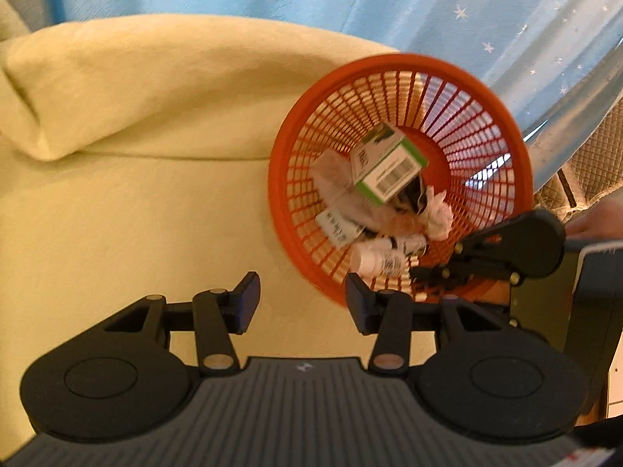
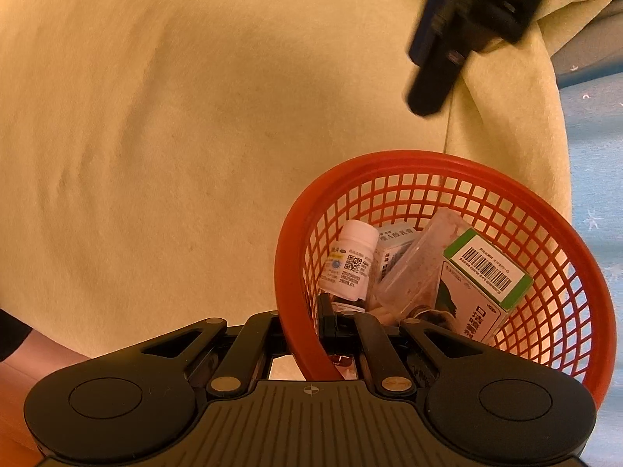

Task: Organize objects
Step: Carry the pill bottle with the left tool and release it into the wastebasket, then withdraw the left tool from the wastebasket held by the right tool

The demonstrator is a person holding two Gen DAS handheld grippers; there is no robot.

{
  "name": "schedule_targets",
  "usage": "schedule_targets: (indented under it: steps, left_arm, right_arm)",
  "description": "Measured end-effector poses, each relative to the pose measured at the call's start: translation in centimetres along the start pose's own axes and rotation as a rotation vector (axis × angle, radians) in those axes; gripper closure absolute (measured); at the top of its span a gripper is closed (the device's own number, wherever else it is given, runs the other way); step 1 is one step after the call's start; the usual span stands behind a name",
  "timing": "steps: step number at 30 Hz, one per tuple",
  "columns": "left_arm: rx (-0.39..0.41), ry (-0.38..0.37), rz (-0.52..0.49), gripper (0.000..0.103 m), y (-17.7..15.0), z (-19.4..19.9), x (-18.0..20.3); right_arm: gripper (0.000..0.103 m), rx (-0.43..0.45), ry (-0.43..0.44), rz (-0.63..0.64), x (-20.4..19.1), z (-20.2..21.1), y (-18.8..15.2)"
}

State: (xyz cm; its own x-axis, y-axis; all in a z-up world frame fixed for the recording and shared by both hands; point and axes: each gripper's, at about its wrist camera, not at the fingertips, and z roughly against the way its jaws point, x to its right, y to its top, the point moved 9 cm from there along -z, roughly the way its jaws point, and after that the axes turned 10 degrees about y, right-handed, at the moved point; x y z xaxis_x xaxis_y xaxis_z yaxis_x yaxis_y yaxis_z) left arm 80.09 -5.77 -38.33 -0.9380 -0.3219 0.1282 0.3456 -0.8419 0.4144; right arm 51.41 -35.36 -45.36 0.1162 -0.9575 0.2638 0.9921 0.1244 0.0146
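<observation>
Gripping the near rim of the red basket (image 2: 393,163), the right gripper (image 2: 311,344) has one finger outside the wall and one inside, pressed together on the plastic. That basket sits on a pale yellow cloth (image 2: 175,136), right in front of this tool and a little to its right, and it looks tipped up on one side. Inside it, a green and white box (image 2: 483,284) with a barcode leans against the far right wall, its long side running up and down at a slant. A small white bottle (image 2: 350,260) stands close to the left wall with its cap up. A clear packet (image 2: 412,268) leans between the bottle and the box. The left gripper (image 1: 301,303) hangs over the yellow cloth with its fingers spread wide and nothing between them. From its camera the basket (image 1: 393,66) is ahead and to the right, just past the right finger. A blue curtain with little white stars (image 1: 389,4) is behind the cloth.
</observation>
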Motion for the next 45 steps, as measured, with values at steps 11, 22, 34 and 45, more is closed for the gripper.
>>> schedule_targets:
  steps: [11,22,34,45]
  left_arm:
    - [-0.02,0.012,0.044,0.061,-2.7,1.1,-1.2]
    - [-0.02,0.008,0.049,0.06,-2.9,1.4,-1.6]
    - [-0.029,0.007,0.089,0.058,-4.5,0.9,-1.8]
    - [-0.059,-0.009,0.117,0.058,-6.1,0.9,-1.9]
  right_arm:
    - [0.101,-0.067,-0.024,0.033,0.1,-0.5,-1.1]
    - [0.101,-0.143,-0.037,0.033,1.5,-0.8,-3.2]
    - [0.102,-0.136,-0.043,0.044,2.7,-1.5,-5.1]
    - [0.102,-0.122,-0.004,0.026,3.5,-0.8,-4.7]
